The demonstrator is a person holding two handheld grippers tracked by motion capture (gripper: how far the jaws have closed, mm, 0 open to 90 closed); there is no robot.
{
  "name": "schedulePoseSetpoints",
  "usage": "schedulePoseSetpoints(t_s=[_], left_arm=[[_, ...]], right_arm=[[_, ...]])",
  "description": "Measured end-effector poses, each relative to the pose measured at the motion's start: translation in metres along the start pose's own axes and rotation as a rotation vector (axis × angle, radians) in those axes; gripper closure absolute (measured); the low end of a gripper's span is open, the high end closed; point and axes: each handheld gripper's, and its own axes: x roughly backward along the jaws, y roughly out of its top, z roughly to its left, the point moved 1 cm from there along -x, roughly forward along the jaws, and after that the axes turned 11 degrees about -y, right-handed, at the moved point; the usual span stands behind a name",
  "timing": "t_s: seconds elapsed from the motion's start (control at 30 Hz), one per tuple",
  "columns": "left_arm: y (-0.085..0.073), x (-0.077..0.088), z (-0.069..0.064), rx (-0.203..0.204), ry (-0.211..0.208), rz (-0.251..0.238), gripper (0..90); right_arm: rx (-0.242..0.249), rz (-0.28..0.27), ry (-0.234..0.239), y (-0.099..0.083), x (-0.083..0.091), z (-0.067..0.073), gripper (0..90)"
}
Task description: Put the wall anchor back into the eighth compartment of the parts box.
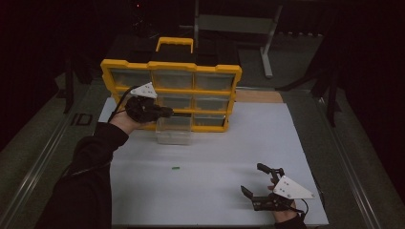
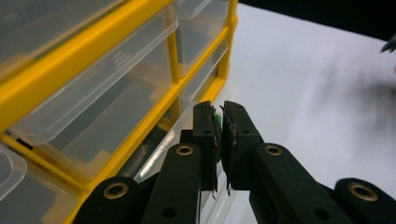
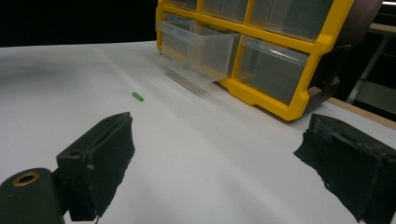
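Above the pulled-out drawer (image 1: 174, 128), left gripper (image 2: 218, 122) pinches a green piece (image 2: 217, 122), apparently to drop it in; right gripper (image 1: 260, 183) rests open.

White table surface (image 1: 229, 157): yellow drawer organizer (image 1: 172, 67) at back, small green piece (image 1: 175, 167) mid-table

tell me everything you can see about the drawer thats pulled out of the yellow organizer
The pulled-out drawer is clear plastic, box-shaped, with a lip handle along its front top edge. It sits in the bottom row of the yellow organizer, middle column in the high view, sticking well out over the white tabletop, open side up. The left tongs hang above its rear part. The right gripper view hints at something small and green inside; I can't tell for sure.
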Motion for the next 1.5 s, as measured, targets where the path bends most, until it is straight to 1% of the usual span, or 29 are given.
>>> schedulePoseSetpoints(t_s=[0.2, 0.27, 0.33, 0.4, 0.47, 0.57, 0.63, 0.67, 0.73, 0.77, 0.87, 0.93, 1.03, 1.07, 1.17, 1.23, 1.3, 1.37, 1.43, 1.47, 1.5], left_arm=[[-0.006, -0.011, 0.005, 0.042, 0.005, 0.030, 84.0], [-0.006, -0.012, 0.005, 0.041, 0.009, 0.036, 84.0], [-0.009, -0.018, 0.007, 0.054, 0.014, 0.068, 84.0], [-0.011, -0.021, 0.008, 0.061, 0.011, 0.088, 83.9], [-0.011, -0.022, 0.009, 0.067, 0.016, 0.092, 83.9], [-0.015, -0.028, 0.010, 0.079, 0.026, 0.144, 83.9], [-0.016, -0.031, 0.012, 0.106, 0.040, 0.171, 83.9], [-0.016, -0.031, 0.012, 0.106, 0.040, 0.171, 83.9], [-0.018, -0.035, 0.015, 0.134, 0.062, 0.207, 83.9], [-0.018, -0.036, 0.016, 0.137, 0.065, 0.214, 83.9], [-0.019, -0.038, 0.019, 0.165, 0.085, 0.218, 83.9], [-0.018, -0.038, 0.020, 0.171, 0.091, 0.209, 83.9], [-0.018, -0.039, 0.021, 0.176, 0.088, 0.192, 83.9], [-0.017, -0.039, 0.021, 0.181, 0.076, 0.181, 83.9], [-0.016, -0.039, 0.020, 0.172, 0.078, 0.179, 83.2], [-0.015, -0.039, 0.020, 0.180, 0.081, 0.168, 82.3], [-0.015, -0.038, 0.020, 0.194, 0.070, 0.157, 67.1], [-0.015, -0.038, 0.018, 0.194, 0.071, 0.164, 54.2], [-0.016, -0.038, 0.016, 0.191, 0.057, 0.162, 43.9], [-0.016, -0.038, 0.016, 0.191, 0.059, 0.165, 38.8], [-0.016, -0.037, 0.015, 0.192, 0.050, 0.170, 35.9]], right_arm=[[-0.001, 0.003, -0.001, 0.000, 0.000, 0.000, 8.8], [-0.001, 0.003, -0.001, 0.000, 0.000, 0.000, 8.8], [-0.002, 0.004, 0.000, 0.000, 0.000, 0.000, 8.8], [0.000, 0.004, 0.000, 0.000, 0.000, 0.000, 8.8], [0.000, 0.004, 0.000, 0.000, 0.000, 0.000, 8.8], [-0.002, 0.005, -0.002, 0.000, 0.001, 0.000, 8.8], [-0.002, 0.007, -0.001, 0.000, 0.000, 0.000, 8.8], [-0.002, 0.007, -0.001, 0.000, 0.000, 0.000, 8.8], [0.001, 0.007, 0.001, -0.001, 0.000, 0.000, 8.8], [0.001, 0.008, 0.002, -0.001, 0.000, 0.000, 8.8], [0.001, 0.009, 0.003, -0.001, 0.000, 0.000, 8.8], [0.000, 0.009, 0.003, -0.001, 0.000, 0.000, 8.8], [-0.001, 0.011, 0.006, -0.001, 0.000, 0.000, 8.8], [0.000, 0.011, 0.006, -0.001, 0.000, 0.000, 8.8], [0.002, 0.011, 0.006, -0.001, 0.000, 0.000, 8.8], [0.000, 0.012, 0.006, -0.001, 0.000, 0.000, 8.8], [0.000, 0.012, 0.005, -0.001, 0.000, 0.000, 8.9], [0.001, 0.011, 0.004, -0.001, 0.000, 0.000, 8.8], [0.001, 0.011, 0.004, -0.001, 0.000, 0.000, 8.9], [0.001, 0.012, 0.004, -0.001, 0.000, 0.000, 8.8], [0.001, 0.012, 0.004, -0.001, 0.000, 0.000, 8.8]])
